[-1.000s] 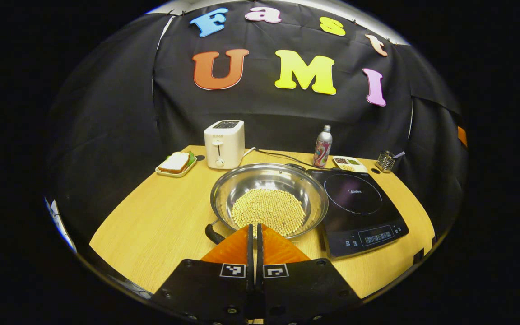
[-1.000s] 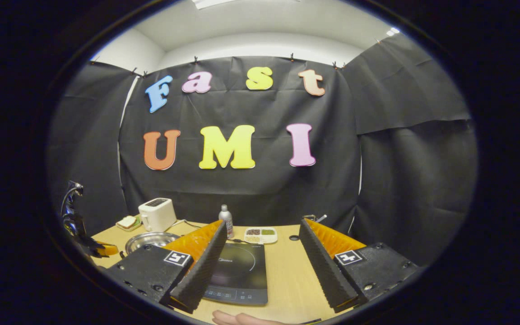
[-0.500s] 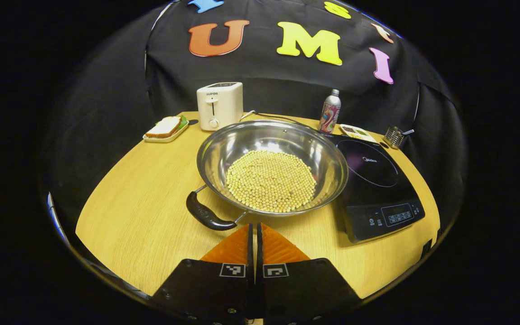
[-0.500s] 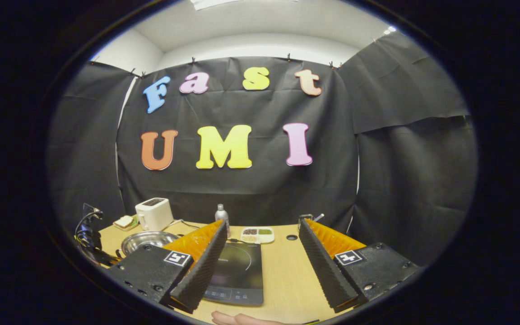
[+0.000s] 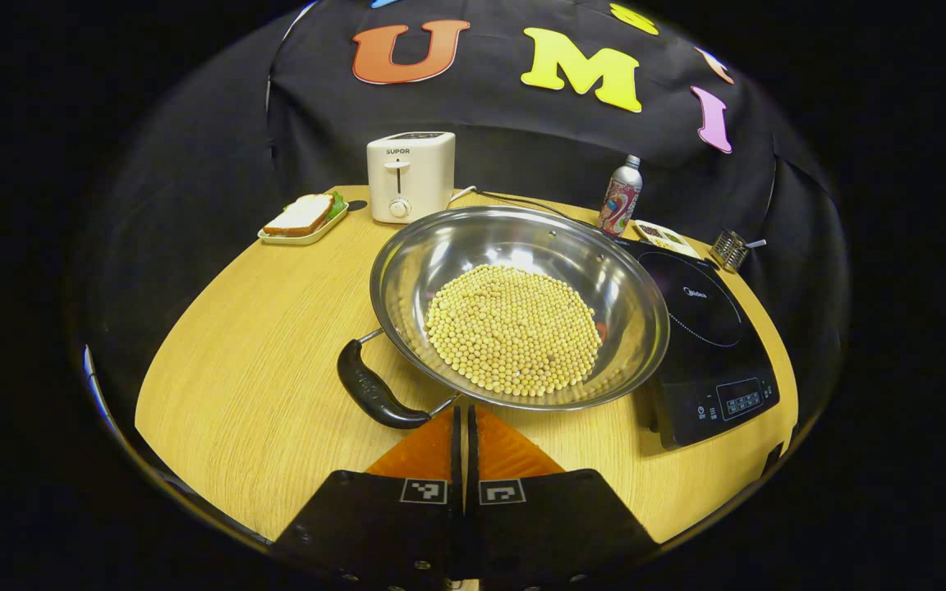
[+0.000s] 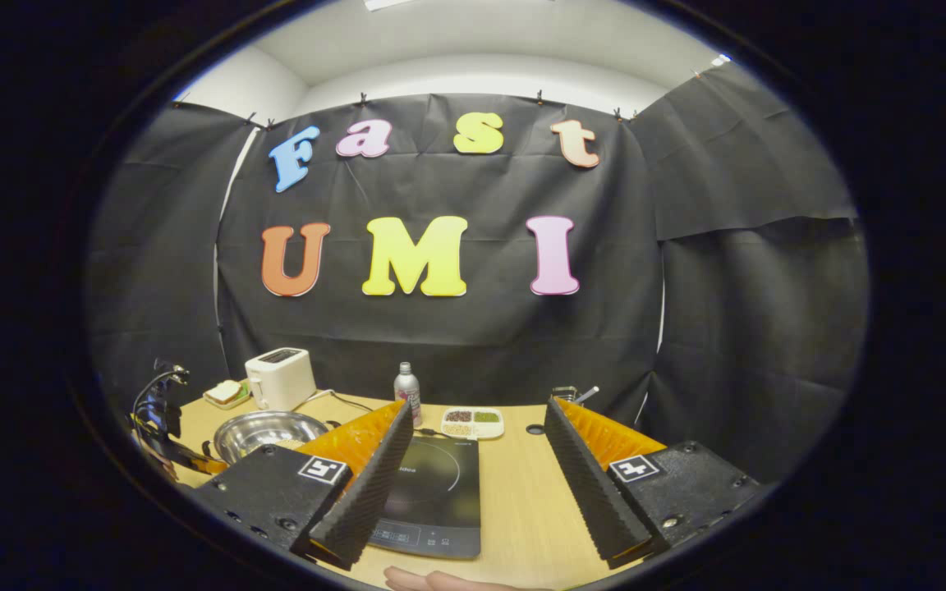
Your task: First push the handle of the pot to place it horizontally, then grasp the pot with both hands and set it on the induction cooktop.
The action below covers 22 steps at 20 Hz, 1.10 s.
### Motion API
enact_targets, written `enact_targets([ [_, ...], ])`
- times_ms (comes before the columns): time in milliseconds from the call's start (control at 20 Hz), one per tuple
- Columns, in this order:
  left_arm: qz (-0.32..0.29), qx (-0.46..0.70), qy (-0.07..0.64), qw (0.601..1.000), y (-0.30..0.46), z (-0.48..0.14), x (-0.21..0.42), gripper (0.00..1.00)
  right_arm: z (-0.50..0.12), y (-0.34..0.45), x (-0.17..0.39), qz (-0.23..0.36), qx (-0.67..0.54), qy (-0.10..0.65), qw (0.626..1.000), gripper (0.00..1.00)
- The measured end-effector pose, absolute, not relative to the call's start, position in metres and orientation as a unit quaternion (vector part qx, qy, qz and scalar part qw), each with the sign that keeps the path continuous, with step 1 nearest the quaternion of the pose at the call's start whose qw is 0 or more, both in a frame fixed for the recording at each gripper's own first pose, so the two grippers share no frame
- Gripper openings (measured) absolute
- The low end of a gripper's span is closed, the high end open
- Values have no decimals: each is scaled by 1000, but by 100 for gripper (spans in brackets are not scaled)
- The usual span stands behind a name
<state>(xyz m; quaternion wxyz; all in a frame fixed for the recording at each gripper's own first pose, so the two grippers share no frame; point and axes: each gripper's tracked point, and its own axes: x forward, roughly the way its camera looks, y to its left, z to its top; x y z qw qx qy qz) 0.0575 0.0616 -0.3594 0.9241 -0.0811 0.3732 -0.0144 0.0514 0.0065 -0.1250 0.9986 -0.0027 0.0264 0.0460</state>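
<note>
In the left gripper view, the left claw (image 5: 465,419) has its 2 fingers pressed together with nothing between them, its tips just beside the near end of the black handle (image 5: 373,396) of the pot (image 5: 440,263). The pot, steel and holding a layer of pale beans (image 5: 514,328), sits on the wooden worktop (image 5: 259,345) about mid-depth, with its handle pointing toward the near-left. Its right rim overlaps the left edge of the induction cooktop (image 5: 711,328), which lies along the worktop's right edge. At the far edge stand a white toaster (image 5: 410,176), a plate with a sandwich (image 5: 302,220) toward the far-left corner, and a can (image 5: 620,197).

In the right gripper view, the right claw (image 6: 473,484) is spread wide and empty above the worktop's near edge. The cooktop (image 6: 432,492) lies between its fingers, the pot (image 6: 268,431) farther left, and the left claw (image 6: 173,451) is near the left edge.
</note>
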Motion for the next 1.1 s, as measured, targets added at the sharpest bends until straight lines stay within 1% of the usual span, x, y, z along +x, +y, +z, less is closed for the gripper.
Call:
enact_targets([
  [200,-13,-85,376,922,76,-363,69,0,-124,14,58,45,-2,32,998,97],
  [250,-14,-87,377,922,79,-363,72,10,-122,16,59,44,-2,32,999,97],
  [300,-14,-89,379,921,84,-365,74,0,-121,18,60,42,-3,32,999,97],
  [600,-11,-80,389,918,108,-372,90,0,-99,27,58,34,-8,8,999,97],
  [650,-11,-84,392,916,111,-373,93,10,-96,28,57,34,-6,3,999,97],
  [700,-11,-87,394,915,113,-374,97,0,-92,30,56,35,-3,-1,999,97],
  [900,-8,-90,399,913,127,-376,108,0,-85,28,57,27,1,-10,1000,97],
  [950,-12,-83,400,913,128,-376,111,0,-86,28,57,24,1,-10,1000,100],
  [1000,-13,-78,399,914,130,-377,116,0,-85,28,59,22,0,-9,1000,97],
  [1050,-12,-77,401,913,133,-377,120,0,-85,29,60,20,-1,-9,1000,97],
  [1100,-13,-77,400,913,134,-378,123,0,-87,29,61,20,-3,-8,1000,100],
])
